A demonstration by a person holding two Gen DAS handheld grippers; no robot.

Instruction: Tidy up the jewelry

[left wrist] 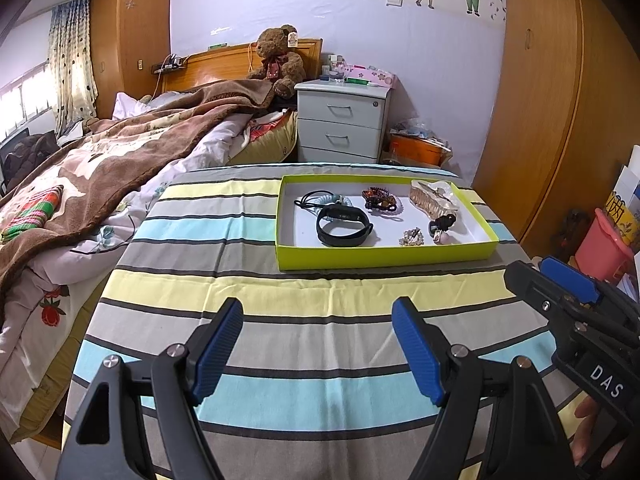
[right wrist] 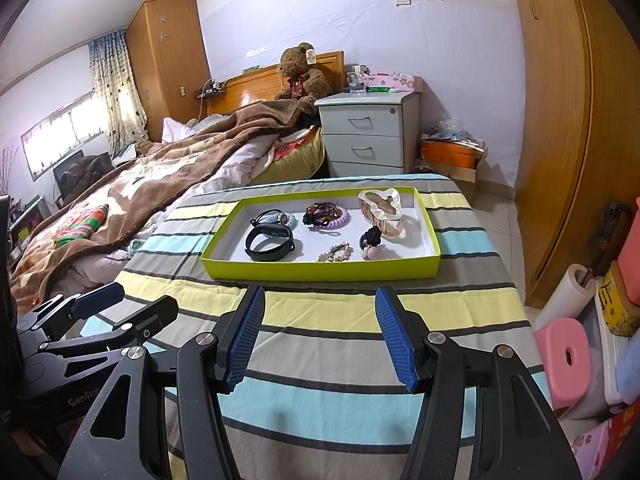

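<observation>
Black grippers, ribbed blue fingers (left wrist: 218, 350), silver screws, "DAS" lettering.

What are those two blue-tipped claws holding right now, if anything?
Nothing. The left gripper and right gripper both stand open over the striped cloth; the jewelry lies untouched in the green tray.

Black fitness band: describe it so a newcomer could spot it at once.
On the striped tablecloth sits a shallow lime-green cardboard tray. The black rubber fitness band lies in its front-left part, the only plain black loop with a flat screen; its neighbours are coiled or beaded.
</observation>
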